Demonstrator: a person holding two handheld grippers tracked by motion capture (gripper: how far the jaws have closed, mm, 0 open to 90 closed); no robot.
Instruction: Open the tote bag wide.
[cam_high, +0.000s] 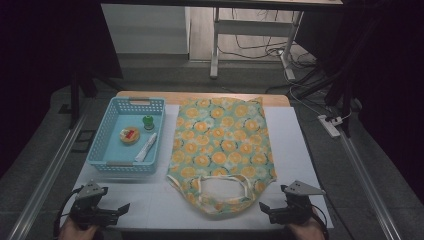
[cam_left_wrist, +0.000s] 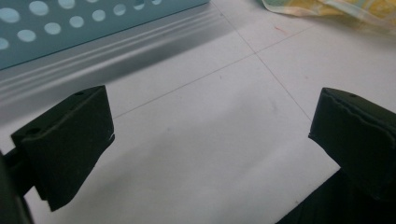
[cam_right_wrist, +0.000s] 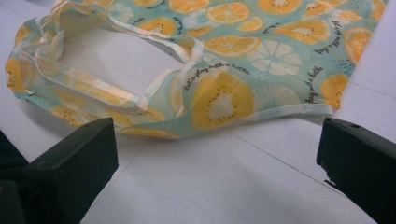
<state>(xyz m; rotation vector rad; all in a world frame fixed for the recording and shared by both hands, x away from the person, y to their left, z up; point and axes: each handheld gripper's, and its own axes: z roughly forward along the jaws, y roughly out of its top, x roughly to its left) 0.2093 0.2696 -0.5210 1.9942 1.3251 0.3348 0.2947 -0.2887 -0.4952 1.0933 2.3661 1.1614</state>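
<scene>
A teal bag printed with orange slices (cam_high: 222, 145) lies flat on the white table (cam_high: 160, 200), handles toward me. Left of it stands a light blue basket (cam_high: 111, 147) holding a round orange item (cam_high: 129, 135), a green-capped piece (cam_high: 148, 121) and a white tube (cam_high: 146, 147). My left gripper (cam_high: 122, 210) rests near the front left corner, open with bare table between its jaws (cam_left_wrist: 210, 140). My right gripper (cam_high: 264, 210) sits at the front right, open, just short of the bag's handle end (cam_right_wrist: 140, 84).
The basket's perforated wall (cam_left_wrist: 56, 23) is close ahead of the left gripper. A wooden strip (cam_high: 200, 96) edges the table's far side. Metal rails (cam_high: 50, 170) run along both sides, and a power strip (cam_high: 330, 125) with cables lies on the floor at right.
</scene>
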